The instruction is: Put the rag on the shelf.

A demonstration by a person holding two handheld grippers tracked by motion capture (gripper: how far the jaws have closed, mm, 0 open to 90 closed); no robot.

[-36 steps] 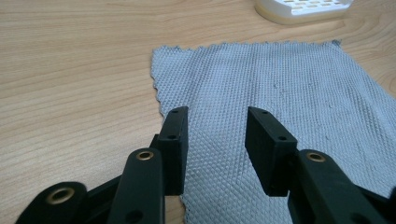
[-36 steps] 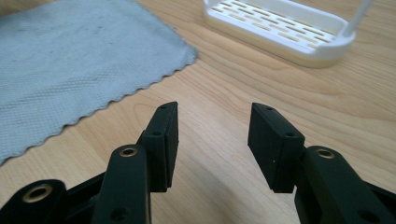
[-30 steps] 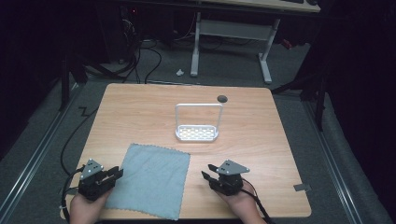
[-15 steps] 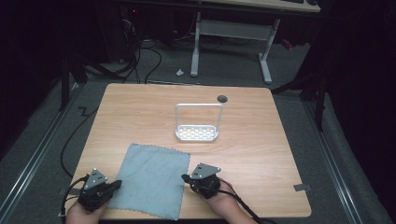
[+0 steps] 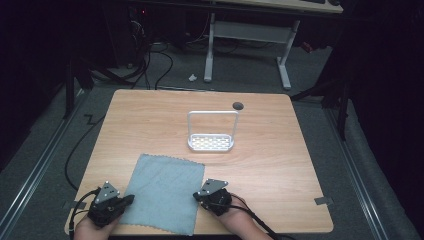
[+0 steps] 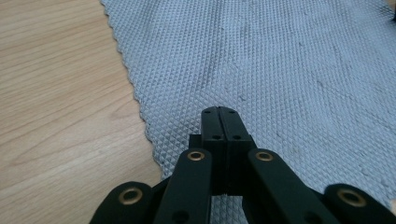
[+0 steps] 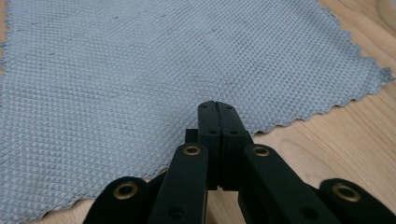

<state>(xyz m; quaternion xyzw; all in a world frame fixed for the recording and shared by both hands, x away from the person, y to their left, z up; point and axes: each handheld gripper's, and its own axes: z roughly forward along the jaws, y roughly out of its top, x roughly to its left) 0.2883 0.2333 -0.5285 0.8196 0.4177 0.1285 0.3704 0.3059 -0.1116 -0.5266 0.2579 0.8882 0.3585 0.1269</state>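
Note:
A grey-blue waffle-weave cloth (image 5: 162,192) lies flat on the near part of the wooden table (image 5: 150,120). My left gripper (image 5: 131,198) rests at the cloth's left edge near its front corner, pointing right. In the left gripper view its jaws (image 6: 218,111) are pressed together over the cloth (image 6: 280,70), which lies flat under them. My right gripper (image 5: 196,194) sits at the cloth's right edge, pointing left. Its jaws (image 7: 217,105) are also pressed together, just over the zigzag hem of the cloth (image 7: 116,70). No fold of cloth shows between either pair.
A white wire-handled rack (image 5: 211,142) stands near the table's middle, beyond the cloth. A dark round grommet (image 5: 238,105) sits behind it. Bare wood spreads to the right and far side. Cables trail from both grippers over the near edge.
The right gripper has slid left to the cloth's right edge. The left gripper has stayed near the left edge. Both pairs of jaws have closed.

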